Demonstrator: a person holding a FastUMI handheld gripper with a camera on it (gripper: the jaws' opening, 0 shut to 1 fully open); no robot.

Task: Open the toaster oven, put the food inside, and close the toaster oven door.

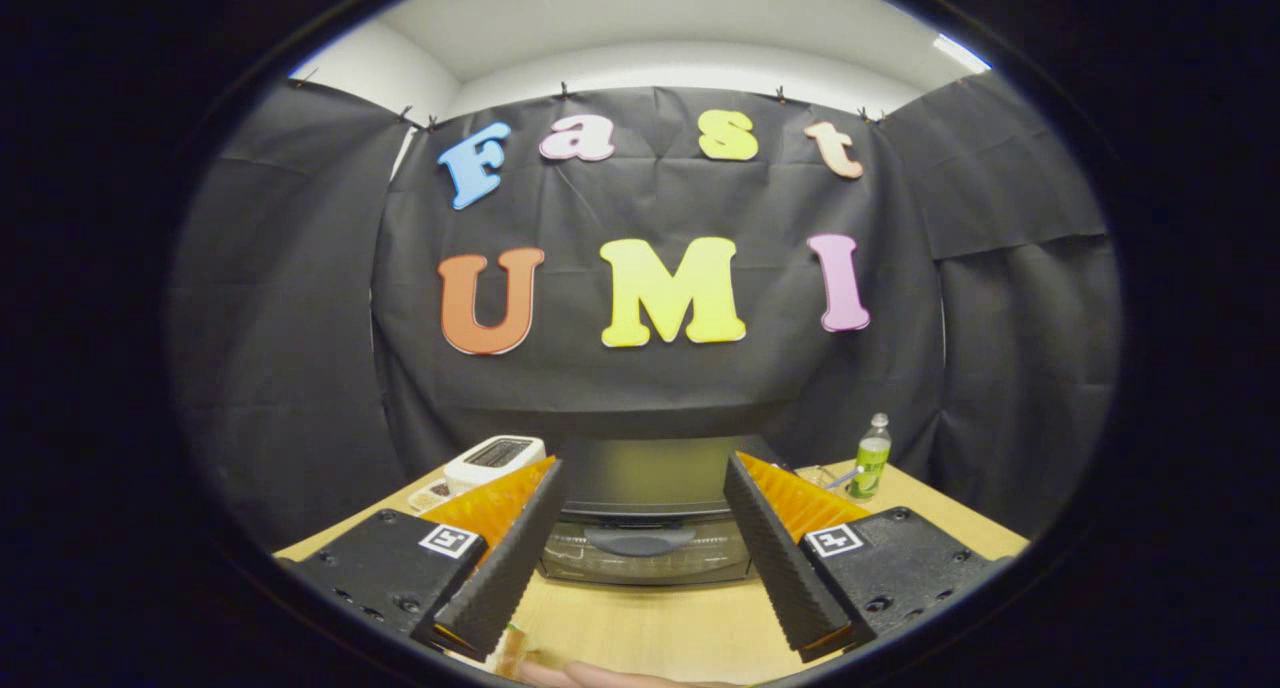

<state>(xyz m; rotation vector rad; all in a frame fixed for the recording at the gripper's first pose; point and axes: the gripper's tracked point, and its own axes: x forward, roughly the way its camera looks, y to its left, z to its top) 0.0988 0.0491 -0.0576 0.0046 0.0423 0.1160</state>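
The tongs [640, 548] are released, their two fingers [510, 558] spread wide with nothing between the tips but bare worktop [650, 623]. Each finger's housing carries one square black-and-white marker tag, two tags in all; they bear a pattern, no readable writing.

At 12 o'clock from the tongs, just ahead and framed by the two fingers, stands one toaster oven [645, 513] on the worktop. Its door is shut, the glass front facing the tongs and one dark curved handle [640, 541] across the top of the door. No brand name can be made out on it.

At about 10 o'clock, beyond the left finger, one white appliance [493, 460] with a dark slotted top sits beside the oven; any lettering on it is too small to tell. Just beside it, nearer the worktop's edge, lies a small flat item [435, 490] with dark spots, too small to identify.

At about 2 o'clock, beyond the right finger, one clear bottle [871, 458] with a green label stands upright; the label's text is too small to read. A small clear object [825, 478] lies next to it.

At 6 o'clock, below the tongs, part of a hand [590, 676] shows, with a small pale thing [510, 653] just beside it near the left finger's base.
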